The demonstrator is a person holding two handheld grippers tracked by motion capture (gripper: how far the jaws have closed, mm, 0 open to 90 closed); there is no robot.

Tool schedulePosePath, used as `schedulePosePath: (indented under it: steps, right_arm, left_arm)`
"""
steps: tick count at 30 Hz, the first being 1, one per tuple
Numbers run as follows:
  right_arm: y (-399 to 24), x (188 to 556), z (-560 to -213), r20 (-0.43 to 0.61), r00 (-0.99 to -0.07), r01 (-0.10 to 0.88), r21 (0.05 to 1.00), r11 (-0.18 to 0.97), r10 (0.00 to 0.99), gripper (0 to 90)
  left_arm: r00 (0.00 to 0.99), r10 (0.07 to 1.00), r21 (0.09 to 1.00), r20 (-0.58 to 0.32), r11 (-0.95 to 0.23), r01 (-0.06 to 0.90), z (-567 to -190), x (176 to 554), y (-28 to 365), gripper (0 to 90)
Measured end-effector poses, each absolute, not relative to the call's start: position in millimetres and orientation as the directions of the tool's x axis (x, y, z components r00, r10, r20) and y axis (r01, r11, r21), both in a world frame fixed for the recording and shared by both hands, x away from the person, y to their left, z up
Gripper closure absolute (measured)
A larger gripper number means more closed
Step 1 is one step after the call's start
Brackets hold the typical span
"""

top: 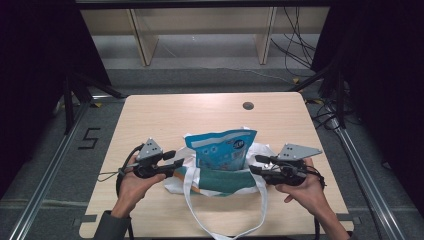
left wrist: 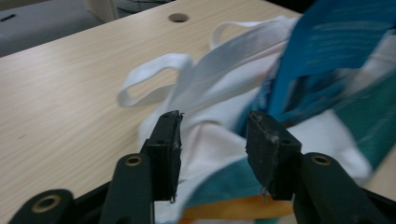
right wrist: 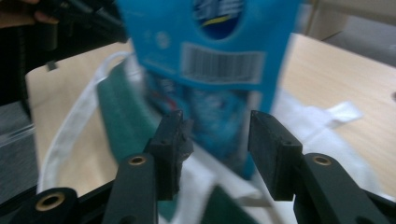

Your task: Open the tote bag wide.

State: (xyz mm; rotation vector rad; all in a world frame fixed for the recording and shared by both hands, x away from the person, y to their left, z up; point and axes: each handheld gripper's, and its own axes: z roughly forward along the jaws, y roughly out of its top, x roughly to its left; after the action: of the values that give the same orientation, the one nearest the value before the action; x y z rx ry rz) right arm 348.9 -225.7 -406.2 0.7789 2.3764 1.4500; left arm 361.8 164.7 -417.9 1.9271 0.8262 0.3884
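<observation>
Lying on the counter [top: 150,115], near the front edge: a white and green bag [top: 220,180] with long white straps [top: 192,200]. Standing up out of the bag: a blue pouch [top: 222,147], tipped a little.

Held on the left of the bag: left claw [top: 176,159], jaws apart, nothing between them. Close to the bag's white cloth, but hard to tell if touching. Seen from its own camera: left claw [left wrist: 214,135] spread wide over white cloth, with the blue pouch [left wrist: 327,51] to the right and a strap [left wrist: 154,77] looped on the wood.

Held on the right of the bag: right claw [top: 254,165], jaws apart too, gripping nothing. Seen from its own camera: right claw [right wrist: 215,133] wide open, blue pouch [right wrist: 210,51] just past the jaws, barcode showing. Blurry here.

Wrapped around each claw handle: a hand [top: 135,187] on the left, a hand [top: 305,190] on the right.
</observation>
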Motion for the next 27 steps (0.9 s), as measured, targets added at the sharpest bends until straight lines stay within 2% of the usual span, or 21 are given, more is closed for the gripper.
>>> schedulePosePath:
  steps: [5,7,10,12,15,18,21,23,25,27]
  right_arm:
    - [-216,349,-416,0.063,-0.855,0.317,0.850,0.421,0.515,57.0]
    - [-215,348,-418,0.063,-0.865,0.316,0.838,0.446,0.497,61.0]
    - [-212,347,-422,0.035,-0.881,0.293,0.823,0.487,0.471,71.3]
    - [-207,345,-428,0.014,-0.898,0.275,0.799,0.534,0.440,76.8]
    - [-195,345,-447,-0.018,-0.915,0.256,0.747,0.614,0.403,82.6]
    - [-184,347,-469,-0.039,-0.907,0.278,0.690,0.668,0.418,83.2]
    - [-177,353,-483,-0.075,-0.906,0.263,0.671,0.693,0.417,83.7]
    - [-172,353,-487,-0.106,-0.900,0.257,0.653,0.712,0.422,83.8]
    - [-170,349,-487,-0.089,-0.886,0.300,0.641,0.707,0.456,83.7]
    - [-172,352,-486,-0.103,-0.899,0.261,0.655,0.709,0.426,81.4]
  left_arm:
    - [0.771,0.625,0.874,-0.124,-0.299,0.383,-424,355,154,56.9]
    - [0.785,0.599,0.873,-0.158,-0.286,0.394,-432,355,150,58.3]
    - [0.796,0.583,0.850,-0.159,-0.330,0.412,-449,352,140,64.1]
    - [0.808,0.577,0.840,-0.117,-0.377,0.390,-460,351,135,65.4]
    - [0.796,0.592,0.805,-0.123,-0.409,0.429,-476,348,133,68.2]
    - [0.809,0.586,0.772,-0.054,-0.489,0.405,-491,349,130,70.3]
    - [0.794,0.606,0.756,-0.049,-0.497,0.426,-501,350,126,71.7]
    - [0.796,0.605,0.746,-0.004,-0.528,0.405,-502,348,122,72.1]
    - [0.801,0.597,0.732,0.037,-0.562,0.385,-499,347,121,72.0]
    - [0.807,0.588,0.722,0.056,-0.582,0.375,-495,345,121,71.1]
